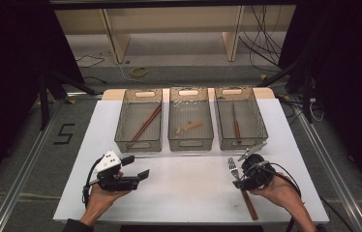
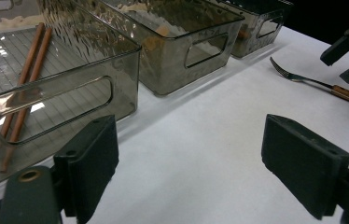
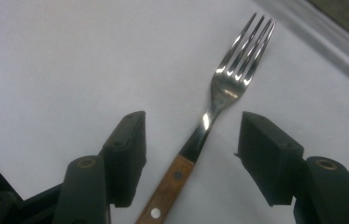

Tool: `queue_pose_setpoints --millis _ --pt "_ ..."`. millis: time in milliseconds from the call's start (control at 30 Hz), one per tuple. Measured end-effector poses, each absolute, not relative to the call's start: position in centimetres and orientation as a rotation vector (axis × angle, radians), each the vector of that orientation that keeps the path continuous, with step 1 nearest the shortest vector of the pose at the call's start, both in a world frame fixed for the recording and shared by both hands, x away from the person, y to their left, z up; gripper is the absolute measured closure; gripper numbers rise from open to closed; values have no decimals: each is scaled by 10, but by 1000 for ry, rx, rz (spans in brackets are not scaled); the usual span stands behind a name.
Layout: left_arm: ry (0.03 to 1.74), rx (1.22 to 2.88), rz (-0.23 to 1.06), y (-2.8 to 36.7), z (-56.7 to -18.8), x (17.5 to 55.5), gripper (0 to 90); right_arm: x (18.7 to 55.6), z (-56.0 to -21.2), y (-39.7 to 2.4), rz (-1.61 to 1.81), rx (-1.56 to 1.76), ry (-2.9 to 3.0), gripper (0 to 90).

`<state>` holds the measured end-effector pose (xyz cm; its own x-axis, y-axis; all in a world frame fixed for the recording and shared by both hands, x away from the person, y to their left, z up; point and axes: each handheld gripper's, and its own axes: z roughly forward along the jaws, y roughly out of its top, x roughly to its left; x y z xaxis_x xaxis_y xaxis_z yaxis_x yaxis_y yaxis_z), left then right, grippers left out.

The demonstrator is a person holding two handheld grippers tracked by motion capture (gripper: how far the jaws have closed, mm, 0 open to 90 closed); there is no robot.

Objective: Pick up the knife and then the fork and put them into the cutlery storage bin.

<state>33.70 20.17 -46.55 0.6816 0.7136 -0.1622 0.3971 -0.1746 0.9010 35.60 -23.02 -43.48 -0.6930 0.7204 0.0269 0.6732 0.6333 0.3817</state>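
- A white tabletop (image 1: 188,183) carries three smoky, see-through plastic bins in a row along its far half, each with handle cut-outs in its end walls.
- The left bin (image 1: 139,121) holds a pair of brown chopsticks (image 1: 144,125) lying on a slant; the left gripper view shows them (image 2: 25,79) through the bin's ribbed wall (image 2: 60,100).
- The middle bin (image 1: 190,118) holds a small light wooden utensil (image 1: 189,127); what kind it is, I cannot tell.
- The right bin (image 1: 239,117) holds a slim piece of cutlery with a reddish-brown handle (image 1: 236,126), lying lengthwise.
- The left tool (image 1: 135,166), held in the person's left hand (image 1: 102,197), sits near the tabletop's front-left, just ahead of the left bin; its jaws stand well apart with nothing between them, over bare white surface.
- A fork (image 1: 241,186) with a wooden handle lies flat on the tabletop at the front-right, tines pointing toward the bins.
- The right tool (image 1: 247,169), held in the person's right hand (image 1: 278,191), hangs over that fork with its jaws apart.
- In the right gripper view the fork (image 3: 219,102) runs up between the open jaws, its riveted wooden handle at the bottom and its metal neck level with the pads (image 3: 128,154); neither pad touches it.
- From the left gripper view the fork (image 2: 322,86) lies far right, beside the other tool's black jaws.
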Motion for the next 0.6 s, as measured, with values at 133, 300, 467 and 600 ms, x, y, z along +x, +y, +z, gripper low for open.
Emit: queue_pose_setpoints --millis 133,300,467,600 --pt "885 1799 360 202 -465 337 182 352 -439 -232 521 1174 2732 451" --pt "884 1801 362 201 -466 337 182 349 -445 -234 494 1172 2750 472" --pt "884 1801 361 201 -466 337 183 346 -449 -233 452 1171 2771 510" --pt "884 1804 362 201 -466 337 182 344 -452 -232 423 1170 2790 542"
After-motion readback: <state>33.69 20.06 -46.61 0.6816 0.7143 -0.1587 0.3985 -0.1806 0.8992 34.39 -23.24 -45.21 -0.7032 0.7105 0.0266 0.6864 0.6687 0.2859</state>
